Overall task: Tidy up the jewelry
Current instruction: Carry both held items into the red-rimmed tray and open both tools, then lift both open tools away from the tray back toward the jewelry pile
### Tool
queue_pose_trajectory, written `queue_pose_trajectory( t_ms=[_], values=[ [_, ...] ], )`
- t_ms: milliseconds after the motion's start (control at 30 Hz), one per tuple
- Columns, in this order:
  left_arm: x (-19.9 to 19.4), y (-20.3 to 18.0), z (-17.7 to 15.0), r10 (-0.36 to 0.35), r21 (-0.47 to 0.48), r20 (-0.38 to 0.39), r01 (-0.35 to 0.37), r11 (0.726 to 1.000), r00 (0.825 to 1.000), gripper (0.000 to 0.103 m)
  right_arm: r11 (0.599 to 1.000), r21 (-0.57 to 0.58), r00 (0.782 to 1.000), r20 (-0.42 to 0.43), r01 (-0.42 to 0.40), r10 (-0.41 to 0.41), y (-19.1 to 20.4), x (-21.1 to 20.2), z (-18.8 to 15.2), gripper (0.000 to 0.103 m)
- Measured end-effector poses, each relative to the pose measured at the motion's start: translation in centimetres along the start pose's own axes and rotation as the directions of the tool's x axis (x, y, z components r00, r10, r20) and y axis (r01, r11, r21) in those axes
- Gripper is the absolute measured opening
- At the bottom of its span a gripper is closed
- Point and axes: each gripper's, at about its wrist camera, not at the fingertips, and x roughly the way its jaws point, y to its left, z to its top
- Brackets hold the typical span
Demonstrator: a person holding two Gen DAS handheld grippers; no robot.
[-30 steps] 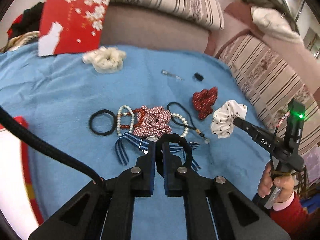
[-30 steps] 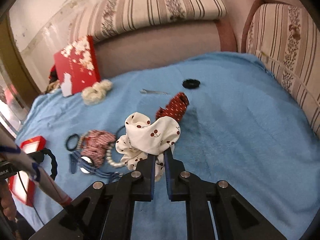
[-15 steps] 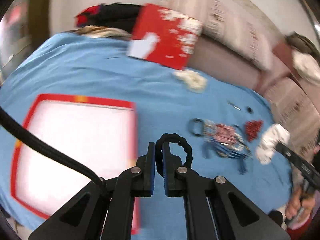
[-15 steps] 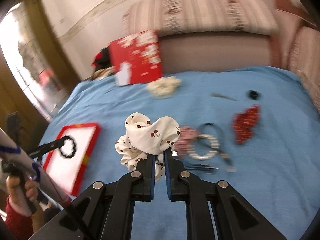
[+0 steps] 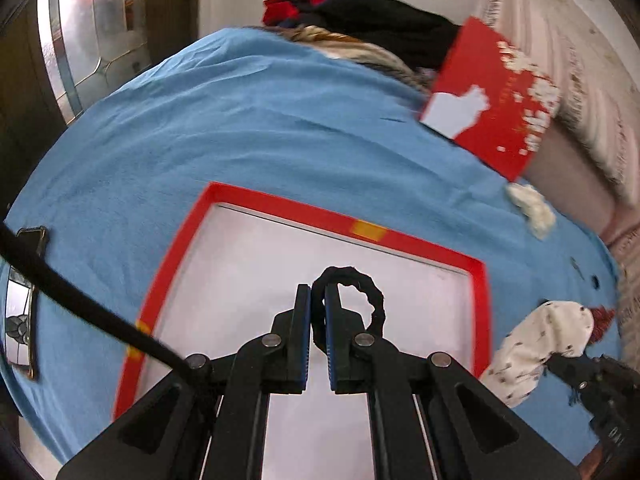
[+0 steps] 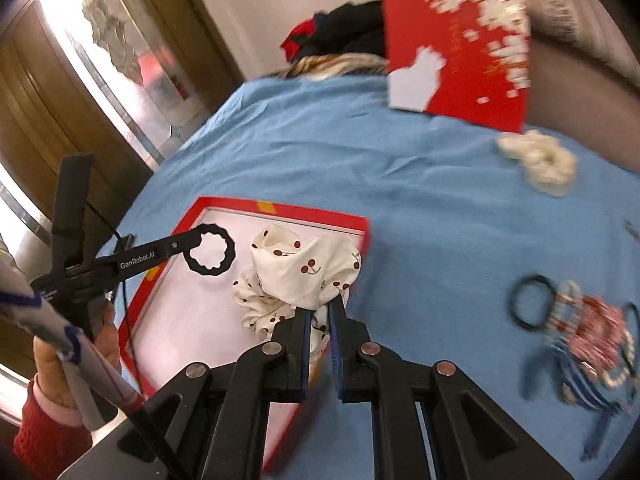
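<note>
My left gripper [image 5: 318, 296] is shut on a black wavy hair tie [image 5: 370, 292] and hangs over the white inside of the red-rimmed tray [image 5: 340, 222]. In the right wrist view that hair tie [image 6: 211, 257] dangles from the left gripper [image 6: 188, 244] above the tray [image 6: 316, 216]. My right gripper [image 6: 319, 307] is shut on a white scrunchie with cherry print [image 6: 304, 272], held over the tray's right part. The scrunchie [image 5: 536, 344] also shows at the right in the left wrist view.
A blue cloth [image 6: 400, 168] covers the surface. A cream scrunchie [image 6: 538, 162] lies near a red box lid [image 6: 460, 56] that leans on a sofa. Hair ties, beads and ribbons [image 6: 576, 328] lie at the right. Clothes [image 5: 360, 16] are piled behind. A person's hand [image 6: 76, 352] holds the left gripper.
Both grippers have swept left from the jewelry pile to the red tray, each keeping its item. The left now hangs over the tray's inside; the right has reached the tray's right part.
</note>
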Motion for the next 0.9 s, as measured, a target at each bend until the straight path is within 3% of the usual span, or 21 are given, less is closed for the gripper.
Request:
queue_pose_trajectory(
  t_ms=[267, 367, 400, 467, 567, 600, 733, 900],
  values=[
    [3.5, 3.2, 1.7, 0.048, -0.055, -0.030, -0.050, 0.997, 0.998, 0.007, 0.998, -0.040, 0.996, -0.076, 0.046, -0.049, 1.8, 6.8, 1.5, 0.010],
    [3.8, 4.0, 1.8, 0.052, -0.079, -0.031, -0.055, 0.995, 0.998, 0.007, 0.997, -0.050, 0.995, -0.078, 0.065, -0.069, 2.1, 7.9, 2.0, 0.015],
    [3.8, 4.2, 1.7, 0.054, -0.087, -0.031, -0.057, 0.995, 0.998, 0.007, 0.996, -0.054, 0.995, -0.076, 0.066, -0.070, 2.1, 7.8, 2.1, 0.020],
    [3.6, 4.4, 1.6, 0.042, -0.101, -0.029, -0.045, 0.994, 0.999, 0.010, 0.994, -0.072, 0.994, -0.069, 0.084, -0.089, 2.3, 7.6, 2.2, 0.044],
    [3.0, 4.4, 1.4, 0.036, -0.112, -0.019, -0.038, 0.993, 0.999, 0.026, 0.990, -0.095, 0.993, -0.039, 0.107, -0.111, 2.6, 6.6, 2.3, 0.056],
    [2.7, 4.4, 1.4, 0.038, -0.113, -0.011, -0.039, 0.993, 0.999, 0.032, 0.989, -0.096, 0.993, -0.032, 0.110, -0.114, 2.5, 6.1, 2.3, 0.056],
    [0.3, 3.8, 0.8, 0.036, -0.134, 0.016, -0.033, 0.990, 0.999, 0.035, 0.985, -0.088, 0.988, -0.026, 0.146, -0.149, 2.0, 4.3, 0.8, 0.056],
    [-3.4, 2.7, -1.1, 0.042, -0.137, 0.064, -0.033, 0.990, 0.997, 0.041, 0.996, -0.032, 0.993, -0.086, 0.083, -0.085, 1.4, 3.7, -2.6, 0.055]
  ],
)
